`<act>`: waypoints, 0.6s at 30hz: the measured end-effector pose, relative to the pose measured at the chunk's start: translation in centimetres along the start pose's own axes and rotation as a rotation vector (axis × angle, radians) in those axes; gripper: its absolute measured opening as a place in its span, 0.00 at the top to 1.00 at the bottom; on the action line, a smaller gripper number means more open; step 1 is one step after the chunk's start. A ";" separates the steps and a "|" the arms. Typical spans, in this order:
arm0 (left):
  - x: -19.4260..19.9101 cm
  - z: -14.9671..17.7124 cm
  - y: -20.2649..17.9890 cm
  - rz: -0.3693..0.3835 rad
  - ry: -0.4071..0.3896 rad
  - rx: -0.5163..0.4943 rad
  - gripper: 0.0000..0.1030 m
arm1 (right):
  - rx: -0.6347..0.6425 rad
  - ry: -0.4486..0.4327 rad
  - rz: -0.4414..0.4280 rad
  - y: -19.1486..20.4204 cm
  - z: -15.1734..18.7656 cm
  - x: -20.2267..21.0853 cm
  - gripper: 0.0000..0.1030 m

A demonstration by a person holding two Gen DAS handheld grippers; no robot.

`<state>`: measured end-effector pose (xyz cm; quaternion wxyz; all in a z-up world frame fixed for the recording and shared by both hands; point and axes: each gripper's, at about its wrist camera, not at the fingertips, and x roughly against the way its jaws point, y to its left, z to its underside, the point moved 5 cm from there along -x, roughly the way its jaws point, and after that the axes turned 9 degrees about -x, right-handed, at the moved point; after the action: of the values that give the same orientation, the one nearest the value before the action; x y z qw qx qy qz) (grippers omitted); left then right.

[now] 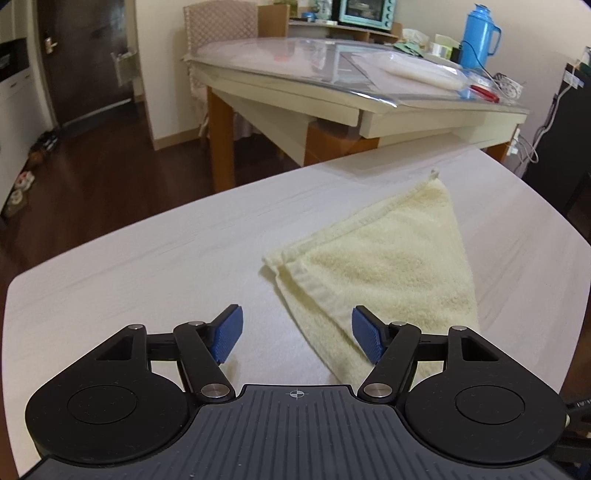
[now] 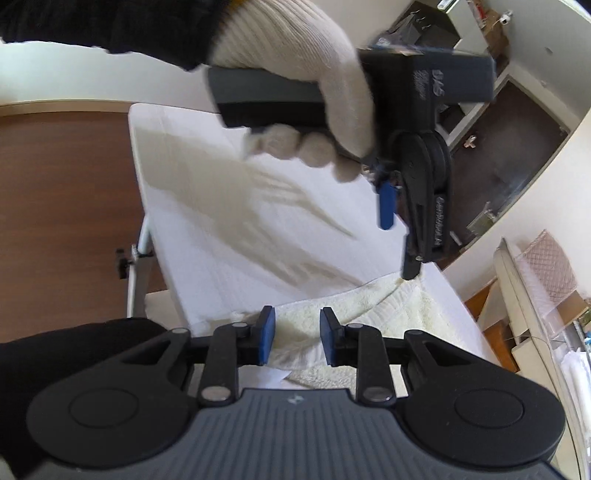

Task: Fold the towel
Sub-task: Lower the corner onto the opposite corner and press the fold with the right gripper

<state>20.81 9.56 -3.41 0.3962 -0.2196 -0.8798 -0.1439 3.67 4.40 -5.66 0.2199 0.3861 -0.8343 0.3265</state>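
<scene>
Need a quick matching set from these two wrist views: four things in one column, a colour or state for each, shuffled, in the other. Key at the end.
Things:
1. towel
2. flask
3. left gripper
4. glove

Colour or state:
A. blue, standing on the far table
B. off-white knit, wrapped round a gripper handle
C. pale yellow, folded to a triangle on the white table
D. jaws wide apart, nothing between the pads

Pairs: 1-C, 2-A, 3-D, 4-B
</scene>
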 end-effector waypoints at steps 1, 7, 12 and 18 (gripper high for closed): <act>-0.2 -0.2 -0.1 0.004 0.001 -0.011 0.32 | 0.004 0.007 -0.010 0.1 0.4 0.6 0.77; -1.5 -0.9 -0.5 0.021 0.025 -0.067 0.31 | -0.008 -0.017 -0.032 -0.3 2.3 4.6 0.78; -2.3 -0.7 -1.0 -0.022 0.052 -0.118 0.31 | -0.071 -0.096 -0.007 -0.6 4.0 8.8 0.76; -2.8 -0.2 -0.7 -0.045 0.075 -0.108 0.29 | -0.102 -0.095 -0.013 0.7 4.7 11.1 0.61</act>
<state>22.26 8.08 -5.47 0.4131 -0.2152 -0.8600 -0.2083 -4.15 -4.22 -2.31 0.2015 0.3946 -0.8570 0.2633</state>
